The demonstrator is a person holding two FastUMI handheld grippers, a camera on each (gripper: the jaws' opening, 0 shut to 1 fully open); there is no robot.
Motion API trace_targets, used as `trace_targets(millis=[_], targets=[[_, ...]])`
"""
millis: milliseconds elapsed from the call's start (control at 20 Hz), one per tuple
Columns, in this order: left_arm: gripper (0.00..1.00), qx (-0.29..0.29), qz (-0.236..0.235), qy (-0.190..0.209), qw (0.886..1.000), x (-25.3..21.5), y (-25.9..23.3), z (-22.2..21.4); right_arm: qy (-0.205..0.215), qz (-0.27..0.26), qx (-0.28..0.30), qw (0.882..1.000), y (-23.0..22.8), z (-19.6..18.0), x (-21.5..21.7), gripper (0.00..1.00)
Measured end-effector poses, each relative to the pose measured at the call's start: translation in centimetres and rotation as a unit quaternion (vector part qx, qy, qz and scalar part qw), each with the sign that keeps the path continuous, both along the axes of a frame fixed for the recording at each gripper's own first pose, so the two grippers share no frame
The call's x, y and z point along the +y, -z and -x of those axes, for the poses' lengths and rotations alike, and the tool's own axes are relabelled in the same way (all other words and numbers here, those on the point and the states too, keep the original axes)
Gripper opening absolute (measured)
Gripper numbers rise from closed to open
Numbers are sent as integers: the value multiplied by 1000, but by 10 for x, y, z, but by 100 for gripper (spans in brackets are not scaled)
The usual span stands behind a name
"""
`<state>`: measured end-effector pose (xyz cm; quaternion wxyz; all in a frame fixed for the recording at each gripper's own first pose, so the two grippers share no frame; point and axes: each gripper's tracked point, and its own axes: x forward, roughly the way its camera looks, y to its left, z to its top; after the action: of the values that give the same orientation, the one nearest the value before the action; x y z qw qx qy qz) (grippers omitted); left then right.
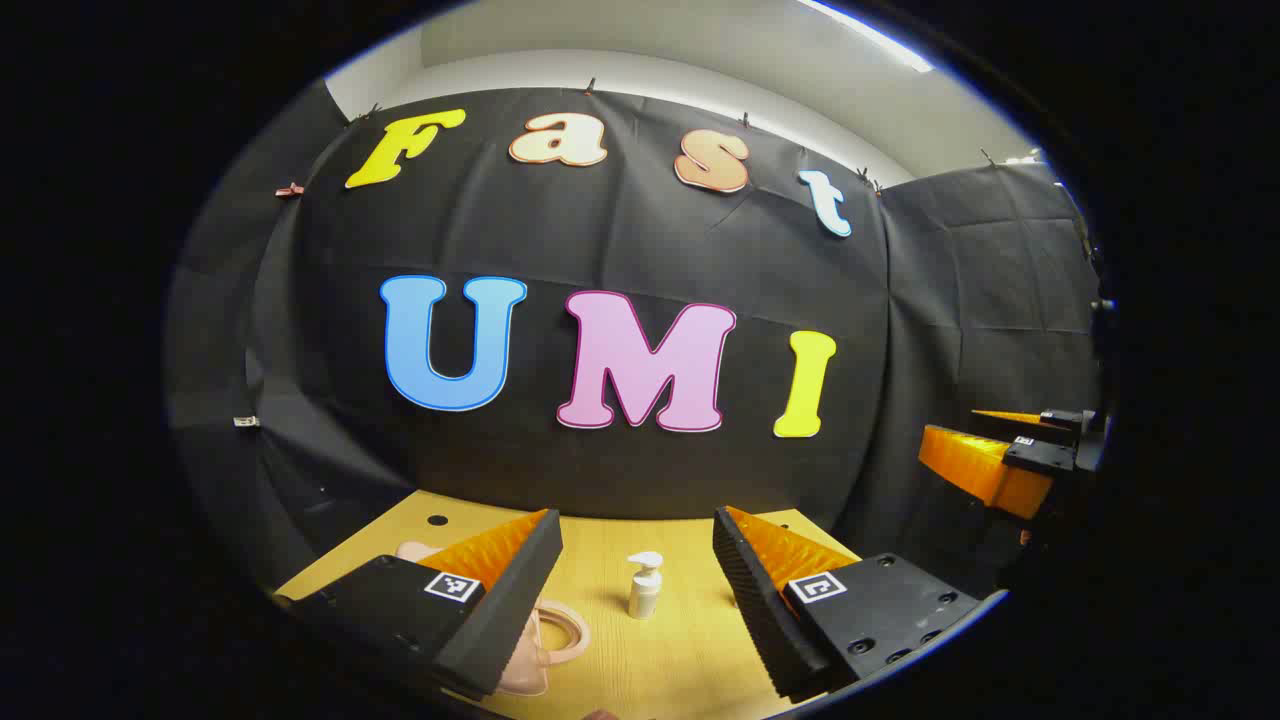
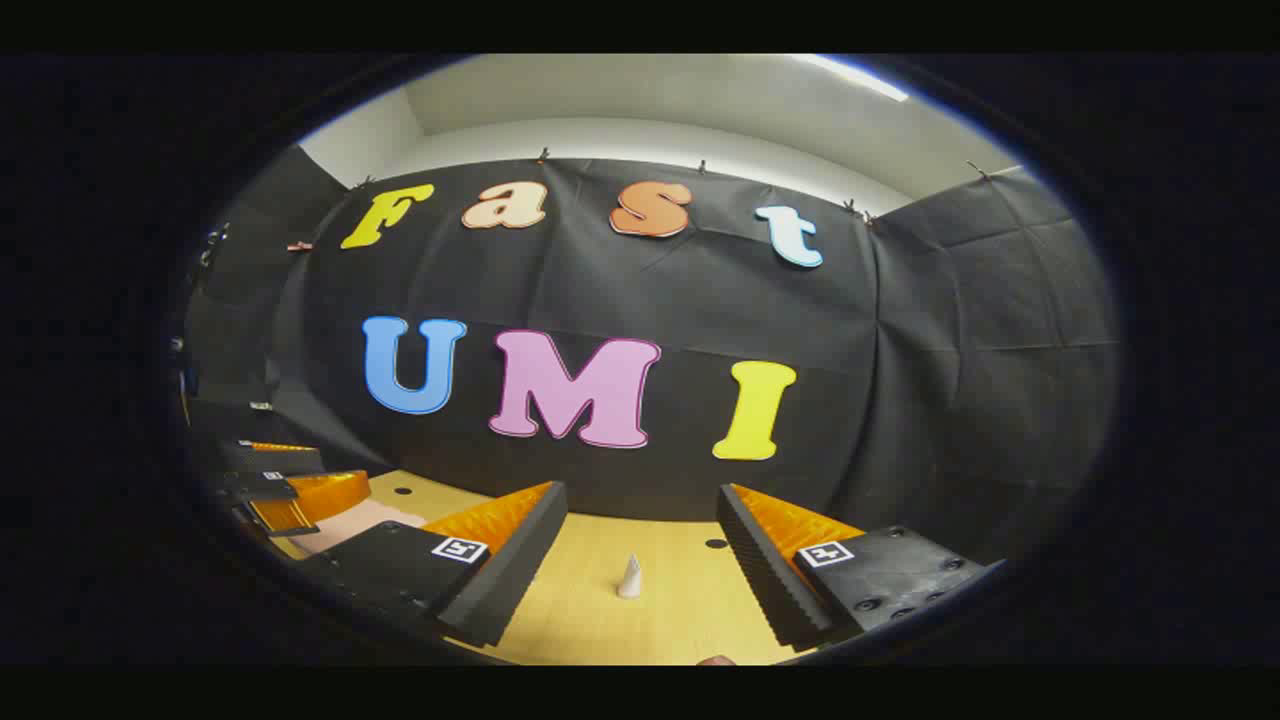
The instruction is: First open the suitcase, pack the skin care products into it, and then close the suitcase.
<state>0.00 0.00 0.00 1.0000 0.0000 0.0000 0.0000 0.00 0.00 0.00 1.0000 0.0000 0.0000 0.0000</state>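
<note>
The left gripper (image 1: 637,555) hangs above the near edge of the wooden surface (image 1: 690,650) with its fingers spread wide and nothing between them. The right gripper (image 2: 640,535) is likewise wide apart and empty.

The pink suitcase (image 1: 535,640) lies low at the near left, partly hidden behind the left gripper's left finger, with its looped handle (image 1: 565,630) showing. Whether it is shut cannot be told from here. It looks like a small hard shell — stiff, probably light, likely to slide if pushed, so one gripper should steady it while the other lifts the lid by its edge.

A white pump bottle (image 1: 644,585) stands upright in the middle of the surface, just right of the suitcase. It seems light, smooth and easily tipped — best taken around the body, below the pump head.

In the right gripper view a small white cone-shaped item (image 2: 629,577) stands on the surface between the fingers but farther off; what it is cannot be told.
</note>
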Motion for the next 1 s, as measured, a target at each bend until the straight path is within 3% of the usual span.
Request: trace_targets(millis=[100,450,500,550,1000], targets=[[96,-2,-7,-1,1000,2,-2,-2,3,0,0,1000,0,-2,-2,94],[96,0,-9,8,1000,2,3,-5,11,-1,2,1000,4,-7,-4,96],[100,5,-10,13,1000,0,8,-5,11,-4,4,1000,5,-8,-4,96],[96,11,-11,15,1000,1,15,-5,11,-7,8,1000,8,-8,-3,94],[96,57,3,26,998,1,50,-10,20,-4,14,1000,16,-8,-6,96]])
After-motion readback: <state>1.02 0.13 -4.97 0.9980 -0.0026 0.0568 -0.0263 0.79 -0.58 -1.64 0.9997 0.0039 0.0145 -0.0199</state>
